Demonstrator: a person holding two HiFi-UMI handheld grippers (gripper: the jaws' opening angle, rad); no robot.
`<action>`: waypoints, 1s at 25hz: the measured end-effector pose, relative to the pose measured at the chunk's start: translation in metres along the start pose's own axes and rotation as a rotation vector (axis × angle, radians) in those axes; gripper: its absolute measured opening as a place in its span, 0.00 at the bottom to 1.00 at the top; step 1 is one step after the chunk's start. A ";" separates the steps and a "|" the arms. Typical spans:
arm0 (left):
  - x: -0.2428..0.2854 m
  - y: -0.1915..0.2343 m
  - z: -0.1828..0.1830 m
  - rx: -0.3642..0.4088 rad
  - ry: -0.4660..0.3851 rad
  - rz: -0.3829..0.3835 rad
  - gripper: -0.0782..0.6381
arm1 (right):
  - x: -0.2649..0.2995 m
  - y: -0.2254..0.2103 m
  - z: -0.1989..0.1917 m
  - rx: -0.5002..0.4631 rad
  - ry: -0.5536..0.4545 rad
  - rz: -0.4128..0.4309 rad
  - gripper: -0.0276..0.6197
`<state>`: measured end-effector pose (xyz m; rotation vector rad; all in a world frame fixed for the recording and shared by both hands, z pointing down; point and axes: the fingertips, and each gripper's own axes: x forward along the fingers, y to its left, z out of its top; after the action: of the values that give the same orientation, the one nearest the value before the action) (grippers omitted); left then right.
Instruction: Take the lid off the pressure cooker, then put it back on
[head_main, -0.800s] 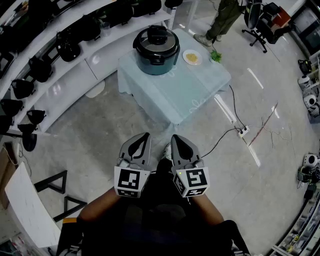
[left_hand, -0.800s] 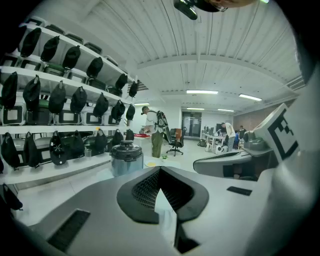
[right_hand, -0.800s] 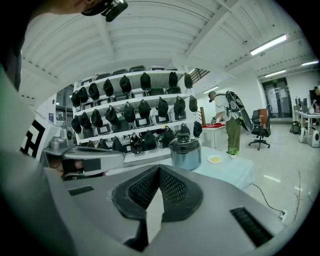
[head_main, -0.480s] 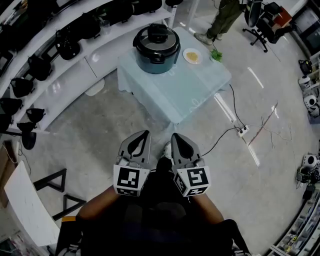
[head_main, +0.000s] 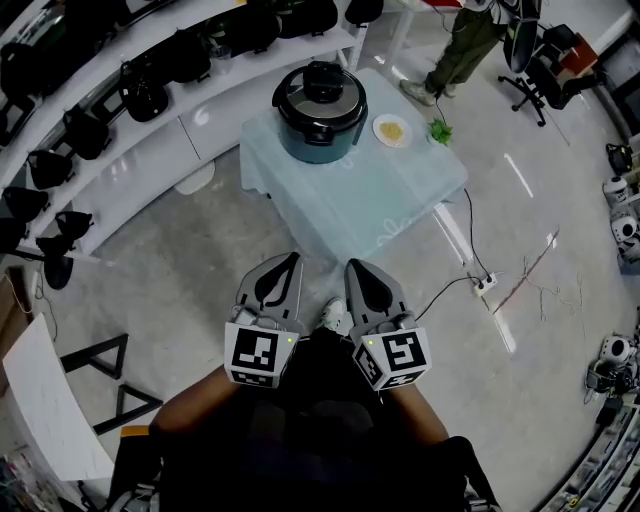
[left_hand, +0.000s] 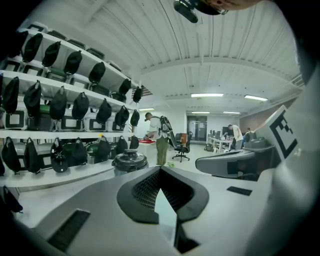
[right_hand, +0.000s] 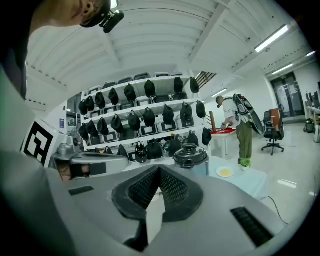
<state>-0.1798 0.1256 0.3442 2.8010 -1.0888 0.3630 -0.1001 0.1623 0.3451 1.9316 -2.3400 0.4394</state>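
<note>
Our left gripper (head_main: 289, 263) and right gripper (head_main: 355, 270) fingers are closed empty; reaching the pressure cooker (head_main: 322, 125) so, we'd shove its lid (head_main: 322, 90).

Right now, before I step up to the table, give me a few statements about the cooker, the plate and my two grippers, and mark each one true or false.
1. The lid sits on the pressure cooker. True.
2. The left gripper grips the lid. False: it is shut on nothing, well short of the table.
3. A small plate lies on the table beside the pressure cooker. True.
4. The right gripper has its jaws wide apart. False: they are together, with nothing between them.
</note>
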 end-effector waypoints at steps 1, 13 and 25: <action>0.006 0.000 0.004 -0.001 -0.005 0.008 0.12 | 0.003 -0.004 0.004 -0.005 -0.005 0.013 0.06; 0.063 -0.014 0.028 -0.020 -0.030 0.121 0.12 | 0.025 -0.064 0.025 -0.034 -0.005 0.150 0.06; 0.081 -0.022 0.039 -0.009 -0.024 0.191 0.12 | 0.035 -0.086 0.033 -0.035 0.006 0.236 0.06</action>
<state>-0.0996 0.0817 0.3270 2.7073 -1.3646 0.3418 -0.0197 0.1055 0.3364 1.6426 -2.5640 0.4159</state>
